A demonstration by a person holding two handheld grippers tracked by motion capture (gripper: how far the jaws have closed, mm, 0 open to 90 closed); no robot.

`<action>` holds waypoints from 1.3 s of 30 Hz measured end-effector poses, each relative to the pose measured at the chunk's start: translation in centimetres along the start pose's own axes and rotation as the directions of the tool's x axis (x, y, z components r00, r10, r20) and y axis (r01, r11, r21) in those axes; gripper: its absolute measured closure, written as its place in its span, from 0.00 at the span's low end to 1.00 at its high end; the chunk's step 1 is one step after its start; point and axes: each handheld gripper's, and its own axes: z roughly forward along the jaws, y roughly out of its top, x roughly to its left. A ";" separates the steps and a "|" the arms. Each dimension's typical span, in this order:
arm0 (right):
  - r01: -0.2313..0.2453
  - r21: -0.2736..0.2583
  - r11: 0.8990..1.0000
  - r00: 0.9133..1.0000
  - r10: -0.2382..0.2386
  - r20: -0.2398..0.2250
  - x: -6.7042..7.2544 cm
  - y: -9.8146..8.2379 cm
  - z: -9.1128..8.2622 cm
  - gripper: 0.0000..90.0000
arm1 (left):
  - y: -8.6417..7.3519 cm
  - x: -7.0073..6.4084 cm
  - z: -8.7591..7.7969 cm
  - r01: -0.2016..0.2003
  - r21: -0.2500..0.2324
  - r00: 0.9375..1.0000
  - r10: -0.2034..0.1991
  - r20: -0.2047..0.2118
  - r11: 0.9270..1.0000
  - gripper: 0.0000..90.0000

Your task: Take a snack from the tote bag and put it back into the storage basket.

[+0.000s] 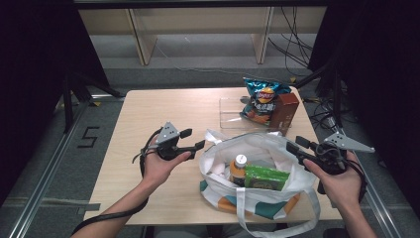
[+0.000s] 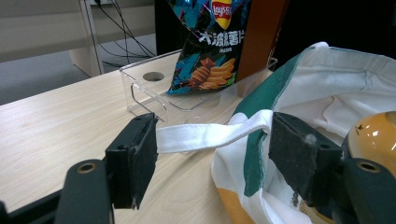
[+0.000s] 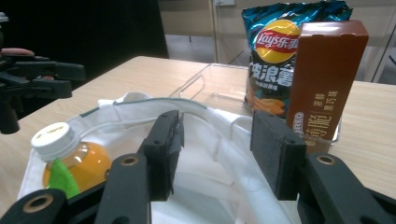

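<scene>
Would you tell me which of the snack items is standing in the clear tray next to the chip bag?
The brown Oreo box: it stands upright in the clear tray beside the Lay's chip bag, whereas the green packet lies inside the tote bag.

A white fabric tote bag with green and orange patches is seen lying on the light wooden tabletop, near the front edge, with its mouth spread open upward. One white strap is stretched level across the tabletop at the left side of the bag, and it passes between the open jaws of the left hand-held gripper without being pressed. Another long white strap is hanging over the front edge. The rim at the right side is found between the pads of the right hand-held gripper, which are apart from it. The cloth is wrinkled and soft.
</scene>
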 end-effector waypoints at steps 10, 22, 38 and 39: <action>0.027 0.019 0.999 0.998 -0.026 -0.052 0.5 -0.9 -0.6 0.57 | 0.0 -0.1 -0.2 0.000 0.004 1.000 0.000 -0.005 1.000 0.36; 0.014 0.051 0.999 0.993 -0.008 -0.117 1.7 -1.5 -0.6 0.56 | 0.0 0.0 -0.2 0.004 0.003 1.000 -0.004 -0.008 1.000 0.36; 0.049 0.078 0.996 0.979 -0.032 -0.200 2.7 -2.0 -0.4 0.54 | 0.2 0.1 -0.3 0.001 -0.001 1.000 -0.001 -0.009 1.000 0.35; 0.014 0.114 0.993 0.982 0.008 -0.189 3.1 -2.0 -0.6 0.54 | 0.2 0.1 -0.3 -0.001 -0.001 1.000 0.001 -0.009 1.000 0.35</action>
